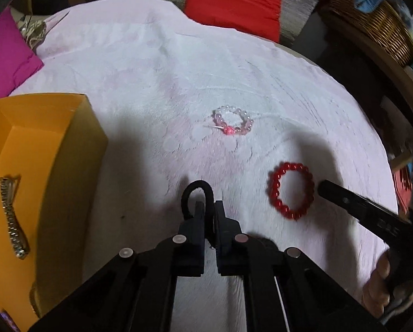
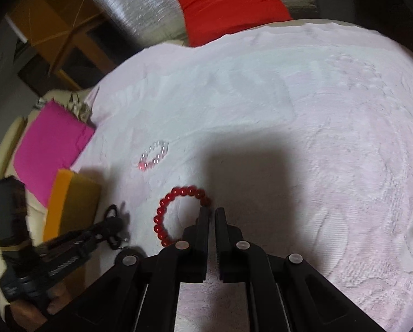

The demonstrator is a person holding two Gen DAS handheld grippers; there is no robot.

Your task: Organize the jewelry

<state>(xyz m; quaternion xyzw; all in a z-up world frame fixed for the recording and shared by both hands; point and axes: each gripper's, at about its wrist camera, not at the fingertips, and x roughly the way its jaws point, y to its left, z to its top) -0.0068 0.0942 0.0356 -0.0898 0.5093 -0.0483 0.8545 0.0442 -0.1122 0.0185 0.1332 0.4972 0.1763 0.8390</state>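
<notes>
Right hand-held gripper point(image 2: 212, 213) hides part of red bracelet point(image 2: 178, 210).

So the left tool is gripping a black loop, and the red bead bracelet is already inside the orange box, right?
Not quite. The left tool does grip the black loop, but the red bead bracelet lies on the pale pink cloth, outside the orange box, as the left wrist view shows.

Home: cushions point(image 1: 234, 2), wicker basket point(image 1: 378, 25)
</notes>
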